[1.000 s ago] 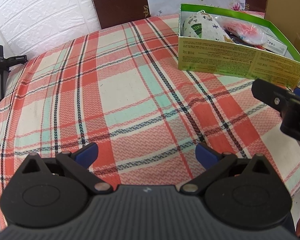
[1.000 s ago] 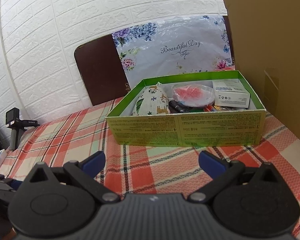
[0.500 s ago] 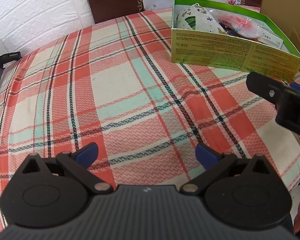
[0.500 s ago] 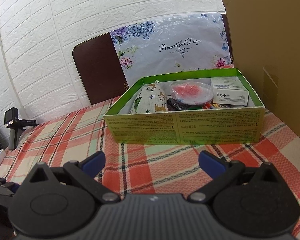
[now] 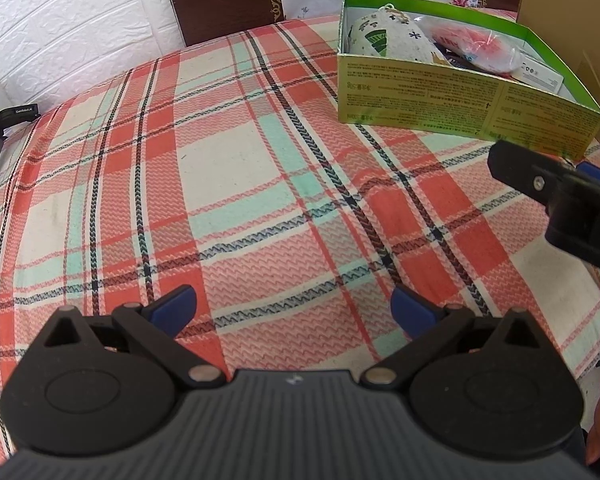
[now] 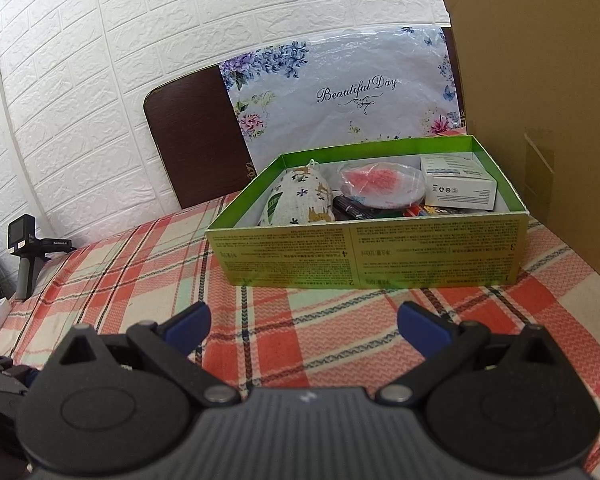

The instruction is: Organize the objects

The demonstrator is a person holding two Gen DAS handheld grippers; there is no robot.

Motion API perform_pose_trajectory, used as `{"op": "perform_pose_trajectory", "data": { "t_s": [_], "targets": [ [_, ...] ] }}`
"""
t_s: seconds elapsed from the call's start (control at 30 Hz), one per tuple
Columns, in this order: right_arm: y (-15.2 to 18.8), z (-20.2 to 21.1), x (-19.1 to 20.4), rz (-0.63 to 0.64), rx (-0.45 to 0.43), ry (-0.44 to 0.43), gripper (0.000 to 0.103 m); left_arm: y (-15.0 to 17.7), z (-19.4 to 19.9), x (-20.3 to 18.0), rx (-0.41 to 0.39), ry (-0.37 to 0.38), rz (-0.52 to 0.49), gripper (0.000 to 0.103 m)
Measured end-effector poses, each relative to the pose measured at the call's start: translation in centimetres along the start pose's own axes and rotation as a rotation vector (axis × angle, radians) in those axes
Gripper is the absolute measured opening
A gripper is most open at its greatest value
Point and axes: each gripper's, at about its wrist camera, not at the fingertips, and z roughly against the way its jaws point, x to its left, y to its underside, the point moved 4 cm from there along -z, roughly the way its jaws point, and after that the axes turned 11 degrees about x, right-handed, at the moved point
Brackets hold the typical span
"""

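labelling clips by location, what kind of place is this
Probably a home room set up for recording: a table under a plaid tablecloth pushed against a white brick-pattern wall, with a green box of small household items and a floral "Beautiful Day" sheet behind it.

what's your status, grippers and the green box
Left gripper and right gripper open, empty. Open green cardboard box on plaid cloth, holding patterned fabric pouch. Nothing in the way.

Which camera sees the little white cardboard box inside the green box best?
The right wrist view: the small white cardboard box shows its whole front and top inside the green cardboard box. The left wrist view catches only a corner behind the wall.
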Motion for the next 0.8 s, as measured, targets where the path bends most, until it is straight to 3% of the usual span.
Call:
{"op": "perform_pose_trajectory", "data": {
  "t_s": [0.57,0.8],
  "targets": [
    [0.0,-0.17,-0.08,0.001,-0.001,0.001,0.103,-0.16,-0.03,-0.22,0.002,0.008,-0.011,0.103],
    [0.01,-0.2,-0.02,0.0,-0.001,0.003,0.103,-0.29,0.01,0.17,-0.01,0.044,-0.021,0.103]
  ]
}}
